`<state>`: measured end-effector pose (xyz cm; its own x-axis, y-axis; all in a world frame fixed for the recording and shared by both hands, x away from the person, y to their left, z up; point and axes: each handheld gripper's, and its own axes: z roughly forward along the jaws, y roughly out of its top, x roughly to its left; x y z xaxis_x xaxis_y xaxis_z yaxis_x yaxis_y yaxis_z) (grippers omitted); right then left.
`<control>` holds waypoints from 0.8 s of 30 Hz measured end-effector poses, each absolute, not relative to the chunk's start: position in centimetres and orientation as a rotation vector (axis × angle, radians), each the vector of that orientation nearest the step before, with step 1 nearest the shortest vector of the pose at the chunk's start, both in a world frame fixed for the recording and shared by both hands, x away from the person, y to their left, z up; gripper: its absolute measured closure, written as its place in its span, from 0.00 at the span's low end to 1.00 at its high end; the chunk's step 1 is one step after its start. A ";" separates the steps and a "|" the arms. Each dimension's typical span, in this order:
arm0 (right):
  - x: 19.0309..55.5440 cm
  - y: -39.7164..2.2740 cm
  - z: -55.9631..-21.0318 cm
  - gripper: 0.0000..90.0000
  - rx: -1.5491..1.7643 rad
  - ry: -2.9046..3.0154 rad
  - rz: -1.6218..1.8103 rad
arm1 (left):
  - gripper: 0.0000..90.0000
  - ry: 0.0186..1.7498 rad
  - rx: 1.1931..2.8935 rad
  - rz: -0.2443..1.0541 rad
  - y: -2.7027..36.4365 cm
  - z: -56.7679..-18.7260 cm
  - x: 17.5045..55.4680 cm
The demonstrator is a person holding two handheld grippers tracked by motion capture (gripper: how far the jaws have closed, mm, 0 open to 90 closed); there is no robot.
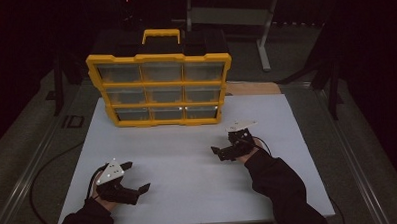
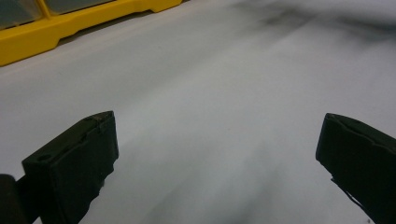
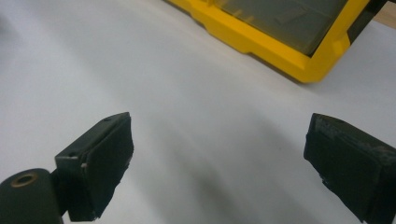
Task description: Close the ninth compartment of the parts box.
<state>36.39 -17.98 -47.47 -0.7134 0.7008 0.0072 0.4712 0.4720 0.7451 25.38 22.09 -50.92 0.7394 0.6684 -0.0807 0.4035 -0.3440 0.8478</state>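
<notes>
Organizer: a yellow-framed organizer case (image 1: 159,88) with clear-fronted compartments and a handle on top stands at the far edge of the white table (image 1: 189,192), a little toward the far left corner, its face turned to the person.
Long axis: the case runs parallel to the table's far edge, so its broad front meets both grippers squarely.
Left gripper: the left gripper (image 1: 137,175) hovers low by the near left corner, jaws spread wide and holding nothing; in the left gripper view only bare table lies between them, with the yellow frame (image 2: 56,28) well off toward the far left.
Right gripper: the right gripper (image 1: 217,153) sits right of the table's middle, jaws likewise parted and empty; in the right gripper view the case's lower right corner (image 3: 308,70) lies ahead and to the right of the gap.
Nearer hand: the right gripper is nearer the case, near its right end but apart from it; the left is well apart.
Next move, as I judge: a forward reach toward the far edge, the right gripper best placed for the case's right side.
</notes>
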 end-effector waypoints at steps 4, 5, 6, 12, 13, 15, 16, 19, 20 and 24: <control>35.7 -18.6 -47.7 0.09 0.980 2.435 1.105 | 0.00 0.814 1.981 0.348 22.1 -50.9 25.4; 35.5 -18.8 -47.7 0.09 0.975 2.436 1.106 | 0.00 0.814 1.978 0.349 22.1 -50.9 25.4; 35.3 -18.9 -47.8 0.09 0.967 2.436 1.113 | 0.00 0.814 1.978 0.350 22.1 -50.9 25.4; 34.4 -19.9 -48.0 0.09 0.944 2.438 1.126 | 0.00 0.814 1.982 0.349 22.1 -50.9 25.4; 34.0 -20.3 -48.1 0.09 0.945 2.441 1.142 | 0.00 0.812 1.982 0.350 22.1 -50.9 25.4; 33.8 -20.5 -48.1 0.09 0.946 2.439 1.150 | 0.00 0.812 1.981 0.350 22.1 -50.9 25.4; 33.4 -20.9 -48.2 0.09 0.937 2.436 1.153 | 0.00 0.813 1.978 0.349 22.1 -50.9 25.4; 32.8 -21.6 -48.5 0.09 0.949 2.431 1.164 | 0.00 0.814 1.978 0.347 22.1 -50.9 25.4; 32.6 -21.9 -48.5 0.09 0.943 2.433 1.162 | 0.00 0.813 1.981 0.347 22.0 -50.9 25.4; 32.0 -22.9 -48.8 0.09 0.942 2.422 1.155 | 0.00 0.813 1.979 0.348 22.0 -50.9 25.3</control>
